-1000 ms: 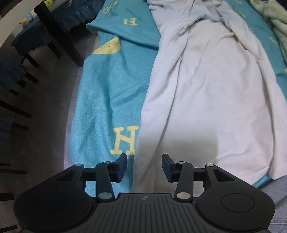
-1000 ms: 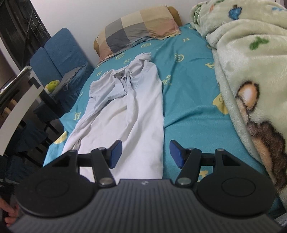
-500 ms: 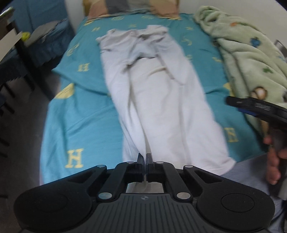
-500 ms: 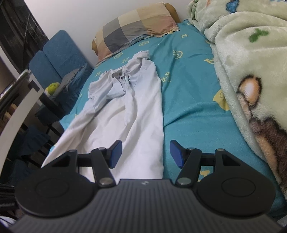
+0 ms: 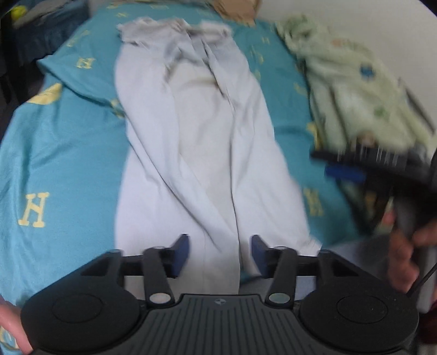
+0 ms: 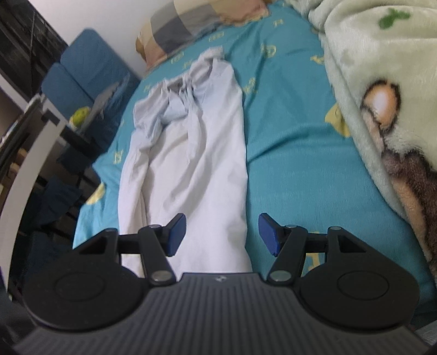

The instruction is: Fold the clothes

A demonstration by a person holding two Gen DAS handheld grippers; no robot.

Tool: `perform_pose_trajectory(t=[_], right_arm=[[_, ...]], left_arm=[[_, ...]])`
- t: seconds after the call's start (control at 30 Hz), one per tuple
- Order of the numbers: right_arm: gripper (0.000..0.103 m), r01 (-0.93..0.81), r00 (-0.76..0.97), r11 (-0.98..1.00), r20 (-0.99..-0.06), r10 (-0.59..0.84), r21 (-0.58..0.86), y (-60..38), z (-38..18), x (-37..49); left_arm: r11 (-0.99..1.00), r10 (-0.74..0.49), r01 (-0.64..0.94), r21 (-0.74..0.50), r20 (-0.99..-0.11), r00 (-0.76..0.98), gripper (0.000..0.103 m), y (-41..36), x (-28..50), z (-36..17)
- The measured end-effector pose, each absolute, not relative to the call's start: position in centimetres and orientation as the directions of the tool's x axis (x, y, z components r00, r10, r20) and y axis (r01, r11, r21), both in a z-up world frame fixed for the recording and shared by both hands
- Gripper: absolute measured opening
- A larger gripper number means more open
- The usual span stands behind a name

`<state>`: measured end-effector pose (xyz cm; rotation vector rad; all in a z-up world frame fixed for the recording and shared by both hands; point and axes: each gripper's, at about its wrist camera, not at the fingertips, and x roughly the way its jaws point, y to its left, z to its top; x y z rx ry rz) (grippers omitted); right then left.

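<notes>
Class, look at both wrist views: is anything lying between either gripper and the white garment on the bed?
Nothing visible does. The left gripper and right gripper are both open right over the near end of the garment, which lies bare on the sheet. The blanket lies off to the right, apart from it.

From the foot of the bed (image 5: 68,153) we view along each hand-held gripper toward the pillow (image 6: 191,24), the left wrist camera looking down over the white garment (image 5: 202,153) centrally, the right wrist camera lower and nearer the fleece blanket (image 6: 382,82), both sharing the garment and teal sheet.
</notes>
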<state>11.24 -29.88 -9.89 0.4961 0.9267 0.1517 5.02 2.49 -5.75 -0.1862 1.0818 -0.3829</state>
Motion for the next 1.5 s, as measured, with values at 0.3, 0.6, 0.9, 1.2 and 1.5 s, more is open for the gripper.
perform_pose_trajectory(t=[0.3, 0.6, 0.9, 1.2, 1.5], right_arm=[[0.061, 0.061, 0.346, 0.903, -0.857, 0.381, 0.426, -28.1, -12.6, 12.4], [0.062, 0.139, 0.265, 0.808, -0.808, 0.527, 0.572, -28.9, -14.8, 12.5], [0.011, -0.079, 0.288, 0.918, -0.873, 0.393, 0.388, -25.2, -12.6, 10.1], [0.008, -0.03, 0.442, 0.869, -0.773, 0.454, 0.494, -27.9, -9.9, 8.0], [0.007, -0.013, 0.508, 0.865, -0.742, 0.439, 0.502, -28.1, -8.6, 6.9]], left_arm=[[0.951, -0.271, -0.038, -0.308, -0.885, 0.379, 0.074, 9.1, 8.6, -9.2], [0.947, -0.285, -0.062, -0.315, -0.915, 0.286, 0.075, 8.9, 9.4, -11.8], [0.927, -0.355, -0.039, -0.373, -0.906, 0.232, 0.075, 8.2, 8.8, -12.1], [0.918, -0.396, 0.026, -0.396, -0.908, 0.138, 0.058, 6.3, 7.4, -12.3], [0.911, -0.409, 0.045, -0.41, -0.883, 0.232, 0.005, 6.3, 6.3, -10.3]])
